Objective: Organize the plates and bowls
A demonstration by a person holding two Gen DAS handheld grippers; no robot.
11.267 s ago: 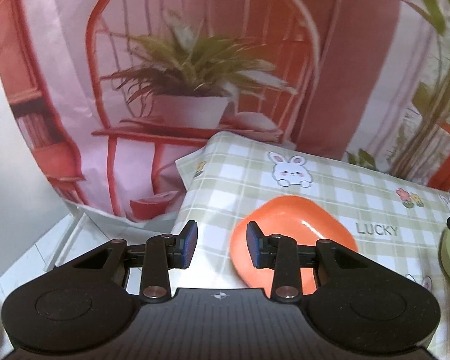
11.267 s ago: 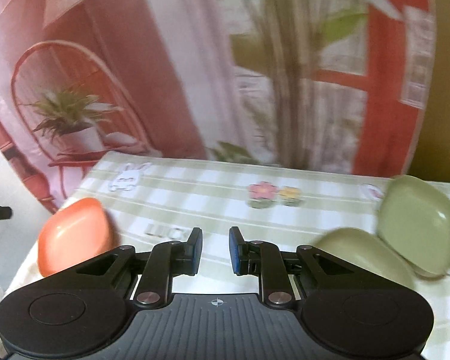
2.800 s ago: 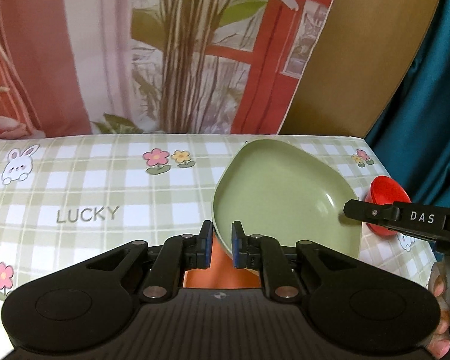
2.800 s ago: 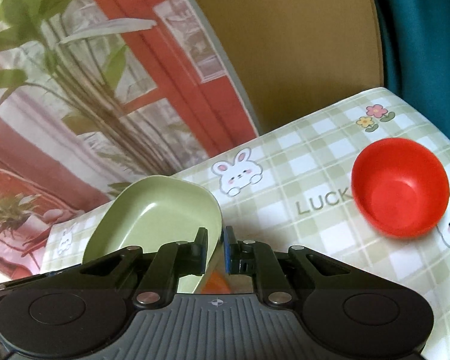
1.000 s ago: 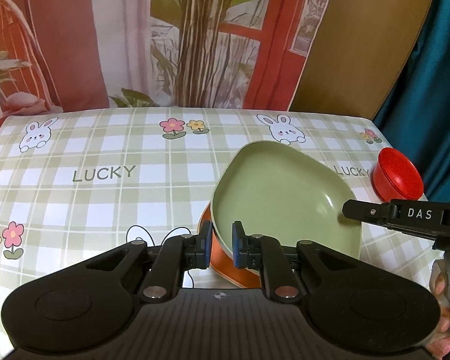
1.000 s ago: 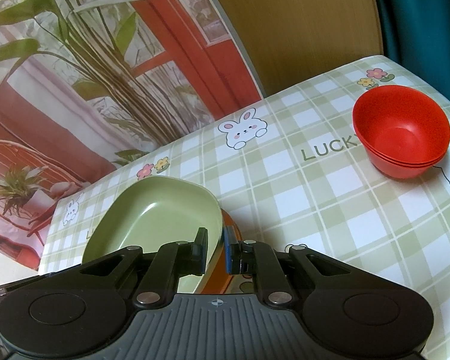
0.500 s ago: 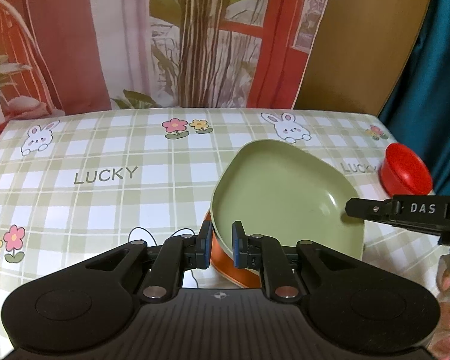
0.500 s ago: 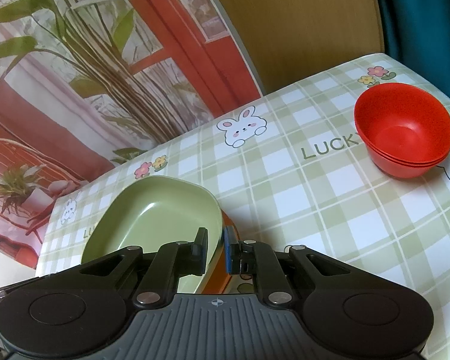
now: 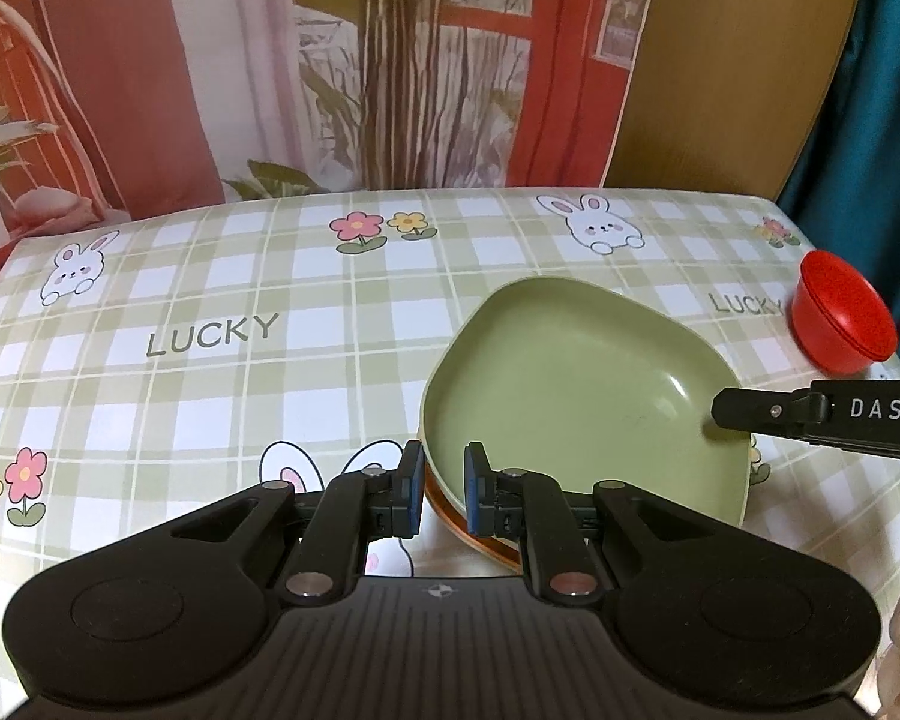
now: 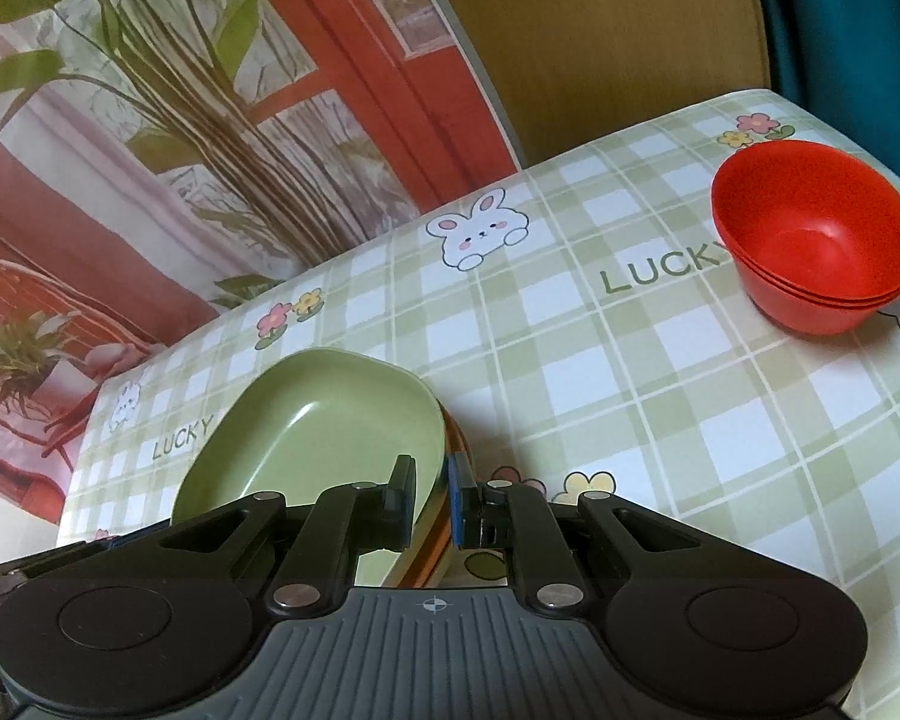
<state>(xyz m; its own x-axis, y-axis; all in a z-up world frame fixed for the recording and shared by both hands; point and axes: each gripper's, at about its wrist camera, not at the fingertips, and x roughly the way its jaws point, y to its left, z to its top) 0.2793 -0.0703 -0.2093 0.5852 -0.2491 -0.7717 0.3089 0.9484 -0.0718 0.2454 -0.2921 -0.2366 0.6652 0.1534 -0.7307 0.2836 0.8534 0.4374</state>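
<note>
A green plate (image 9: 576, 396) lies on top of an orange plate (image 9: 468, 531), whose rim shows under its near edge. My left gripper (image 9: 441, 489) is shut on the near left rim of this plate stack. My right gripper (image 10: 431, 501) is shut on the stack's opposite rim, where the green plate (image 10: 318, 420) and the orange plate's rim (image 10: 453, 441) show; it also shows in the left wrist view (image 9: 810, 414). A stack of red bowls (image 10: 816, 240) stands at the table's right edge, also in the left wrist view (image 9: 840, 324).
The table (image 9: 210, 384) has a green checked cloth with rabbits, flowers and "LUCKY" prints. A printed backdrop (image 9: 390, 60) hangs behind it and a teal curtain (image 10: 858, 12) at the right. The table's right edge runs just past the red bowls.
Both grippers have kept their hold on the plate stack. The stack has sunk towards the cloth and the view has drawn back a little from the table.
</note>
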